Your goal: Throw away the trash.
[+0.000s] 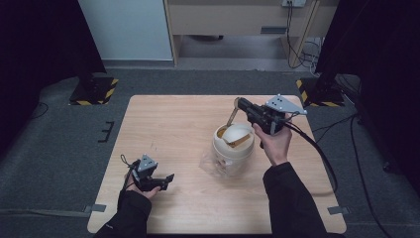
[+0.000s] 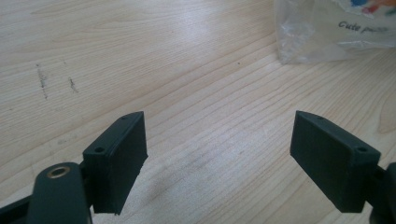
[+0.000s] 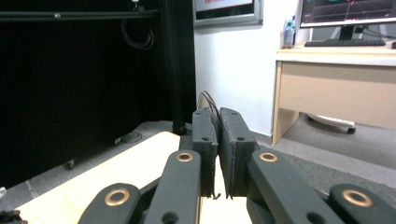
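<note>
Our pale wooden surface (image 1: 178, 129), fine-grained and rectangular, carries a round cream bucket (image 1: 233, 148) at centre-right, standing upright on a crinkled clear plastic bag (image 1: 210, 166) with print on it. Inside the bucket's open mouth lies a tan curved piece we cannot name. Our right tool (image 1: 239, 104) hovers above the bucket's far rim, its jaws pressed onto the top of a thin stick-like handle (image 1: 231, 118), light brown, whose long axis slants down from the tool towards the bucket. Our left tool (image 1: 168, 179) rests near the front-left edge, jaws wide apart over bare wood, gripping nothing.
</note>
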Tool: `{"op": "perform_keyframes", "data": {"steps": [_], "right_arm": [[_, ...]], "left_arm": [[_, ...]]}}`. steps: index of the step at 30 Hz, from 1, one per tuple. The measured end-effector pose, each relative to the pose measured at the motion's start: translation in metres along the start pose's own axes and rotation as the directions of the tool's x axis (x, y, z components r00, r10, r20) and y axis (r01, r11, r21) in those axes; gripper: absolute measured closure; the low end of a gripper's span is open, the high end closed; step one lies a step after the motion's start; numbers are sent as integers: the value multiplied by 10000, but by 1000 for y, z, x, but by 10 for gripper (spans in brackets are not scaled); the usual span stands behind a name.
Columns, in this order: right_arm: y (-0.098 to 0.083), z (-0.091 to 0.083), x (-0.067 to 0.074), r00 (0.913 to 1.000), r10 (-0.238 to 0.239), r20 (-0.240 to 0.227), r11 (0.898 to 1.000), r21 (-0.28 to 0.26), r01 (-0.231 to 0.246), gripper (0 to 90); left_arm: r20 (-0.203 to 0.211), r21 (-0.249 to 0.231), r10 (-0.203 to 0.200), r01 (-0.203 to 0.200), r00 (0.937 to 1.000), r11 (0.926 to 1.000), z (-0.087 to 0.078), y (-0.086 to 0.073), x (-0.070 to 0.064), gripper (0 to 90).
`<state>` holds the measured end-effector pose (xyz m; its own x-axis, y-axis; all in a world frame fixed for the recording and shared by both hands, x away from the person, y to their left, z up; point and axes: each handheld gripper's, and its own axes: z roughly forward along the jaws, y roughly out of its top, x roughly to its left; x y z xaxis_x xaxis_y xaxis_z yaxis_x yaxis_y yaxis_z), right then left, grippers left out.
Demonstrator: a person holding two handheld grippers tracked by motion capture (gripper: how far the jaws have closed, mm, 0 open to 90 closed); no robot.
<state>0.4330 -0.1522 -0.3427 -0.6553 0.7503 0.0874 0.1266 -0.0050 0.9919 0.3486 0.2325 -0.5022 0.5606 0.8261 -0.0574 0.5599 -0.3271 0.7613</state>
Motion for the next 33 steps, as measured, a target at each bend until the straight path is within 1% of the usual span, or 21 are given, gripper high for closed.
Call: {"op": "perform_keyframes", "data": {"steps": [5, 7, 9, 11, 14, 18, 20, 21, 22, 24, 25, 29, 31, 33], "right_arm": [[-8, 7, 2, 9998, -38, -180, 9982, 595, 48, 779], [-9, 5, 1, 9998, 112, -191, 9985, 544, -102, 774], [-9, 1, -4, 9994, 315, -129, 9988, 377, -310, 768], [-8, -7, -10, 9992, 396, 22, 9988, 277, -396, 757], [-7, -23, -21, 9981, 551, 292, 9984, 144, -555, 725], [-13, -49, -37, 9954, 653, 705, 9974, 266, -674, 661], [-19, -62, -44, 9939, 669, 873, 9964, 461, -711, 623], [-28, -73, -50, 9923, 701, 1016, 9950, 641, -769, 588], [-28, -73, -50, 9923, 701, 1016, 9950, 641, -769, 588], [-39, -83, -54, 9906, 769, 1131, 9923, 885, -872, 547], [-47, -89, -56, 9897, 799, 1191, 9901, 1055, -926, 525], [-72, -102, -59, 9871, 923, 1310, 9802, 1622, -1132, 444], [-85, -107, -61, 9845, 1067, 1394, 9740, 1841, -1316, 376], [-98, -111, -64, 9822, 1148, 1486, 9666, 2115, -1450, 338]], "left_arm": [[-12, -15, 13, -13, 10000, 10000, 0, 0, 0, 185], [-26, -26, 2, -2, 10000, 10000, 0, 0, 1, 185], [-22, -29, -13, 13, 10000, 10000, 0, 0, 1, 185], [-35, -18, -15, 15, 10000, 10000, 0, 0, 1, 185], [-34, 8, -48, 48, 10000, 10000, 0, -1, 1, 185], [-34, -7, -67, 67, 10000, 10000, 1, -1, 2, 183], [-33, 40, -58, 58, 10000, 10000, 1, -1, 3, 183], [-37, 50, -71, 72, 10000, 10000, 1, -2, 3, 183], [-34, 67, -85, 85, 10000, 9999, 1, -2, 3, 183], [-34, 84, -96, 96, 9999, 9999, 2, -2, 5, 181], [-34, 102, -106, 106, 9999, 9999, 2, -3, 5, 176], [-43, 358, -66, 67, 10000, 9993, 4, -5, 8, 170], [-122, 543, -23, 30, 9999, 9985, 6, -7, 10, 168], [-251, 743, 28, -9, 9997, 9972, 6, -9, 12, 168]]}}
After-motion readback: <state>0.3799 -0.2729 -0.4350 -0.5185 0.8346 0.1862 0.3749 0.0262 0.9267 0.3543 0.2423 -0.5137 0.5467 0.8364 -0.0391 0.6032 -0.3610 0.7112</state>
